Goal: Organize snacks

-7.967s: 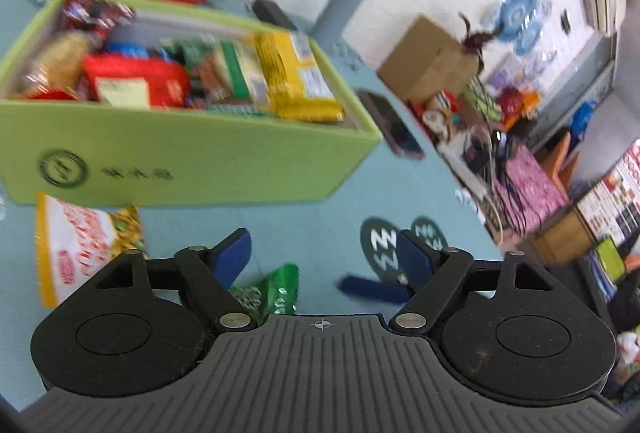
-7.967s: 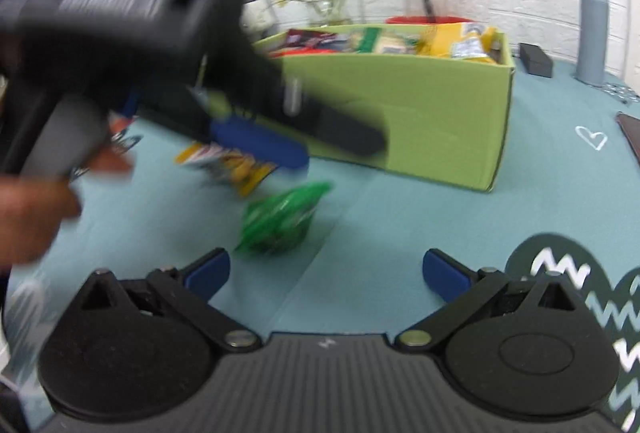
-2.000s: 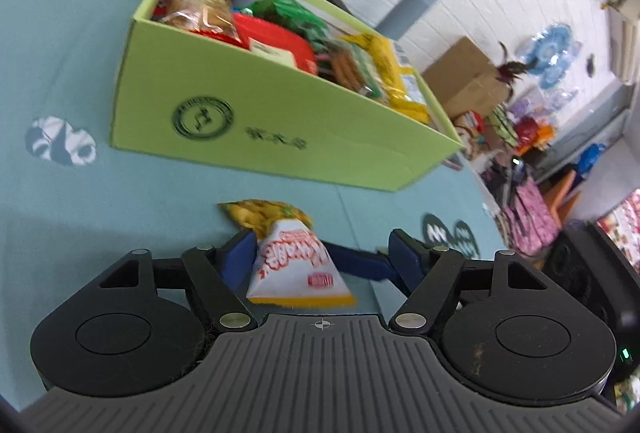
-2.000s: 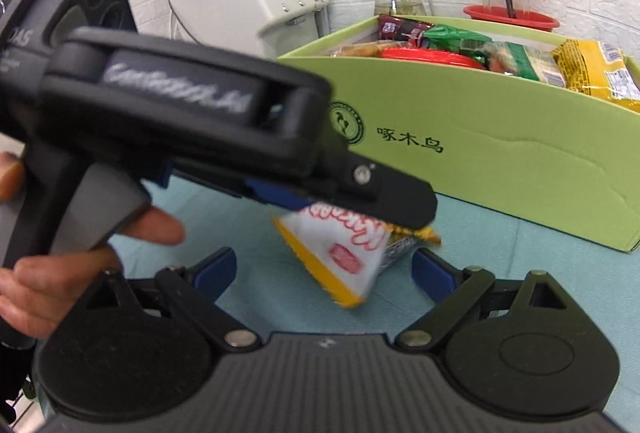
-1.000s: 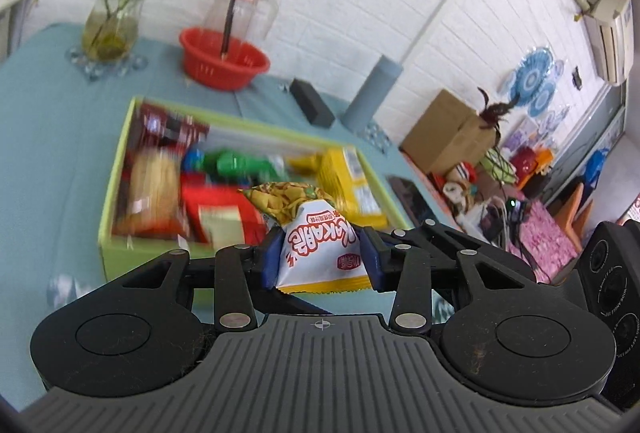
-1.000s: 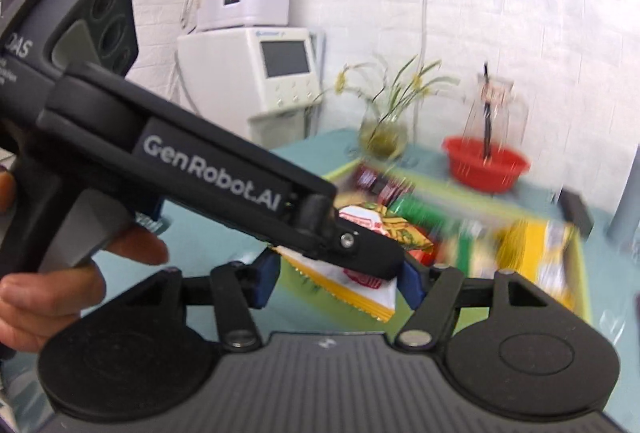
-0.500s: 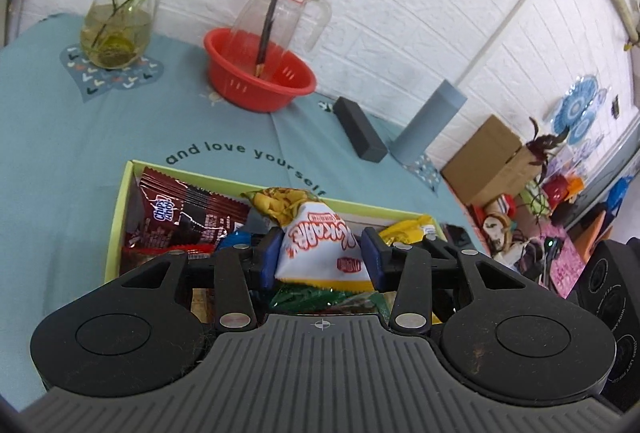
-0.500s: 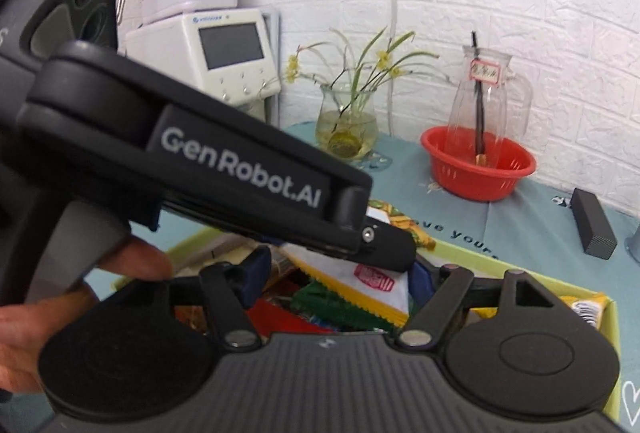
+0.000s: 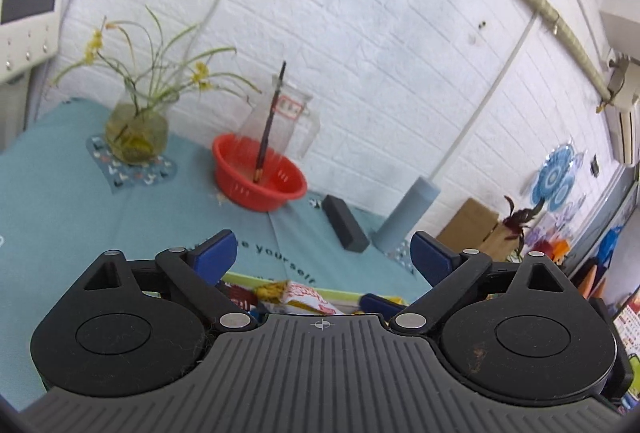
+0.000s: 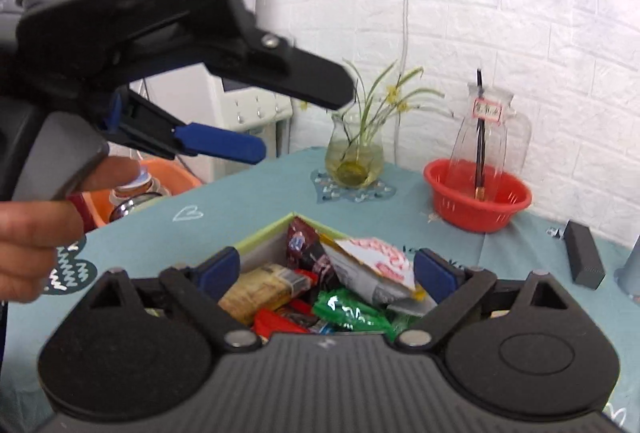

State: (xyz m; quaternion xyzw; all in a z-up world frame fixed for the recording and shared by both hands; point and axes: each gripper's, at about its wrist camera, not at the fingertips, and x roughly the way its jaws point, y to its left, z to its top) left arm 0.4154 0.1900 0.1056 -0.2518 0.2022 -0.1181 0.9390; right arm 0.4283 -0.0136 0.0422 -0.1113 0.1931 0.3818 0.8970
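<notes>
Inside green box [image 10: 262, 235], white snack bag [image 10: 370, 271] tilted, both hand-held grippers just released, empty.

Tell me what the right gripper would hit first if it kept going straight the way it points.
Probably the white and red snack bag lying atop the snacks in the green box, between the open right gripper fingers; depth is uncertain.

bright even daylight, fisheye-bent edges, slight motion blur

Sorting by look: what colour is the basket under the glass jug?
Red basket, clearest in the right wrist view.
</notes>
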